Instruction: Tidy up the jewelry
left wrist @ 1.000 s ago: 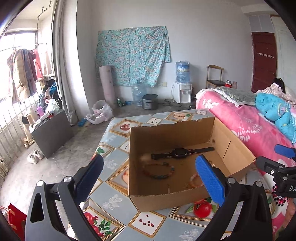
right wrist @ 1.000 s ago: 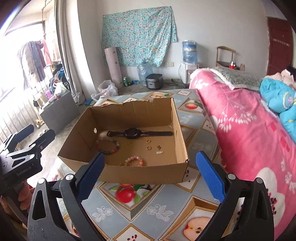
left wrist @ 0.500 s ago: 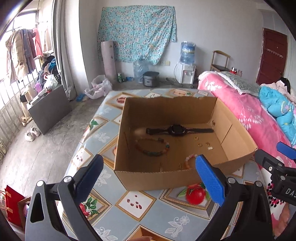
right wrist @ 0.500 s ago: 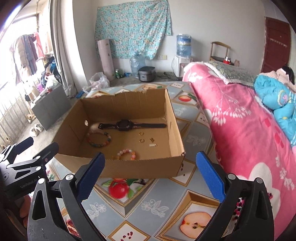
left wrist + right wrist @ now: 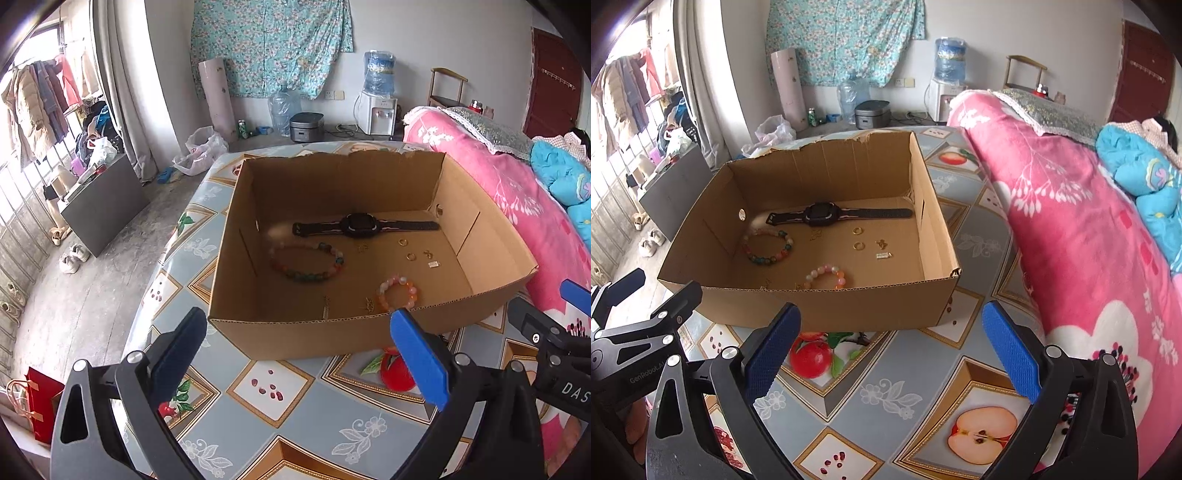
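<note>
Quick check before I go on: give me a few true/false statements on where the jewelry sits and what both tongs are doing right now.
1. The black watch lies flat inside the cardboard box. True.
2. The left tongs are shut on the pink bead bracelet. False: they are open and empty, short of the box; the pink bead bracelet lies on the box floor.
3. The multicoloured bead bracelet sits between the watch and the box's near wall. True.
4. The small gold rings lie on the tablecloth outside the box. False: they are inside the box, near the watch strap.
5. The right tongs are open and hold nothing. True.
</note>
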{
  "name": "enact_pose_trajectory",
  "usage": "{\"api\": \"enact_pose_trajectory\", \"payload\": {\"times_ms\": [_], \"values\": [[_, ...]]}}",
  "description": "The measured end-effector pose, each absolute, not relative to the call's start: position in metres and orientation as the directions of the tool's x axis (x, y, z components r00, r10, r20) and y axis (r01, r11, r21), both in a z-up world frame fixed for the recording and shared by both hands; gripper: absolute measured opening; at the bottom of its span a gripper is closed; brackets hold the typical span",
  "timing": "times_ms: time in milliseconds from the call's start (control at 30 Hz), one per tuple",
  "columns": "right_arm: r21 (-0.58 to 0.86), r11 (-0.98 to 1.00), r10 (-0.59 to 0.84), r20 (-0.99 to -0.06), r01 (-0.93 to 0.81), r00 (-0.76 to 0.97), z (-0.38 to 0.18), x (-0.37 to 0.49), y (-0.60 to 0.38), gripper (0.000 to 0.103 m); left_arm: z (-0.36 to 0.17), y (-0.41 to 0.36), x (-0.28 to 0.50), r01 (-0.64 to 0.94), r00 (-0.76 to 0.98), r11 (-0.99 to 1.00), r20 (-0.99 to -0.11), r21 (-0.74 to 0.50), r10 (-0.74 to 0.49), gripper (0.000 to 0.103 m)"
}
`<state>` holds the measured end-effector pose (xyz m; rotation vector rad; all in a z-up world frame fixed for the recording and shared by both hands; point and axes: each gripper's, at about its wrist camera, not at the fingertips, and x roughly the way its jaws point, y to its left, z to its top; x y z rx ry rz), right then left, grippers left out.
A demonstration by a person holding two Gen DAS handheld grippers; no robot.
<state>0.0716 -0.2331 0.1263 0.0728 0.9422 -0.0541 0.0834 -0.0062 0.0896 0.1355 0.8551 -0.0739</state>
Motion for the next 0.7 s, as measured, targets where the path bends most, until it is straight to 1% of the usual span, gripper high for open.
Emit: {"api": "enact_pose_trajectory", "payload": {"times_ms": [700], "values": [[0.057, 0.994, -0.002, -0.833, 0.088, 0.553, 0.116, 0.077, -0.238, 0.095, 0.078, -0.004, 0.089, 0.11, 0.601, 0.992, -0.799, 0.055, -0.023, 0.098]]}}
